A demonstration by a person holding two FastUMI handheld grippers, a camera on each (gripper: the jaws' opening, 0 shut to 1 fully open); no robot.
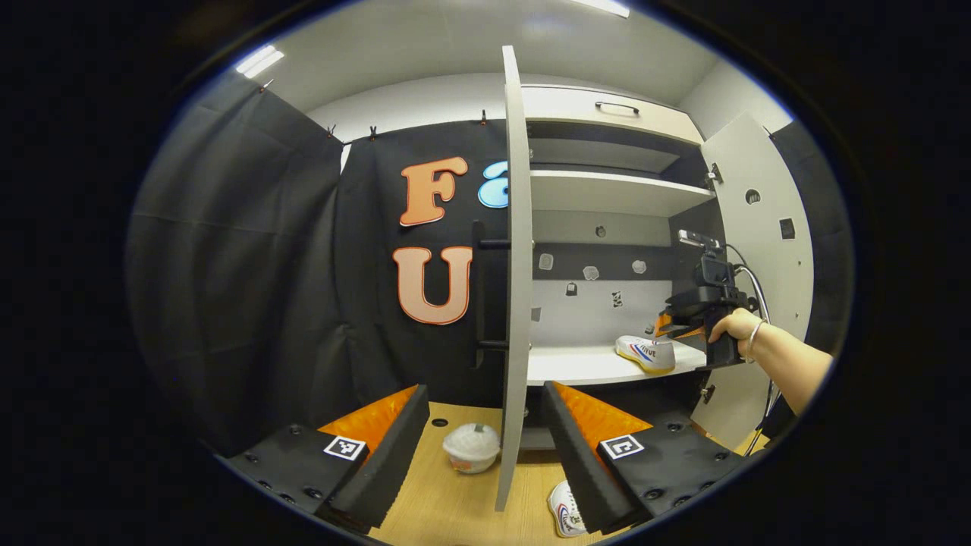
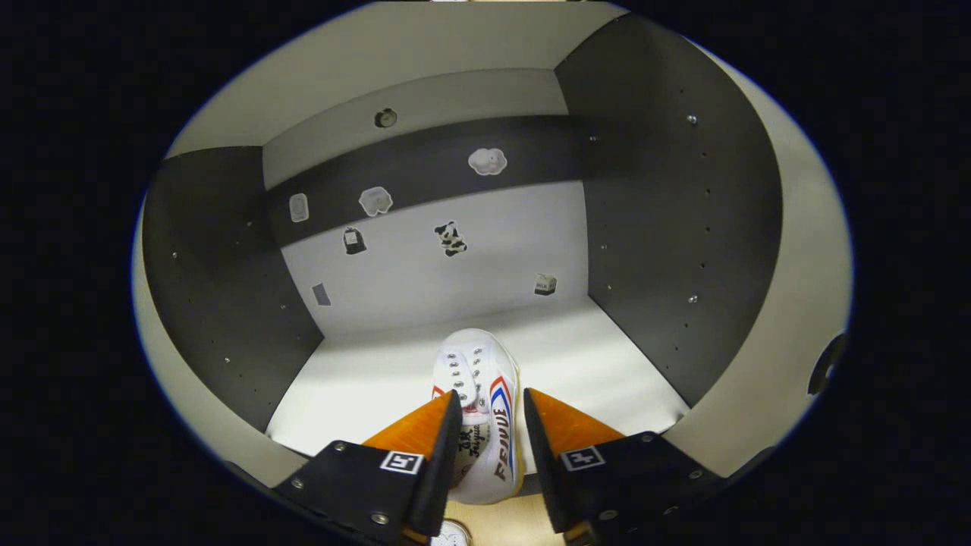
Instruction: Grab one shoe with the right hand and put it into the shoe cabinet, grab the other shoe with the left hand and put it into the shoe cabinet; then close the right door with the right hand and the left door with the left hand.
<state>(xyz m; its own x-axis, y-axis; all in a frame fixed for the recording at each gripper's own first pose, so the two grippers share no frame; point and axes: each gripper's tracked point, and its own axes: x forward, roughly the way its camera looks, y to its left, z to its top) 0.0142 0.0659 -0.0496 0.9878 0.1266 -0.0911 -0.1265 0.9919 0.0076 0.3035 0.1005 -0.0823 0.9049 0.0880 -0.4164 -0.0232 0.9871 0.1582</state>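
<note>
- Left gripper [image 1: 485, 447]: fingers spread wide, nothing between them. It hangs over the wooden floor [image 1: 455, 500] in front of the cabinet [image 1: 607, 193].
- Between those fingers lies a small white round thing [image 1: 472, 447]; I cannot tell what it is.
- Left door [image 1: 516, 265]: wide open, seen edge-on, just ahead of the left gripper.
- Second shoe [image 1: 565, 509]: on the floor by the left gripper's right-hand finger, not yet picked up.
- First shoe [image 2: 478, 409]: its sole rests on the white shelf [image 2: 364, 387], toe pointing to the back wall, heel near the front edge.
- Right gripper [image 2: 489, 432]: fingers on either side of the first shoe's heel. They look close to its sides, but whether they pinch it or have let go I cannot tell.
- Right door [image 1: 758, 250]: swung fully open, beside the hand [image 1: 732, 326] holding the right gripper.
- Progress, as I judge it: first shoe placed or nearly so; the second shoe and both doors are left.
- Room: black cloth walls, pale ceiling with strip lights; small stickers on the cabinet's back panel.
</note>
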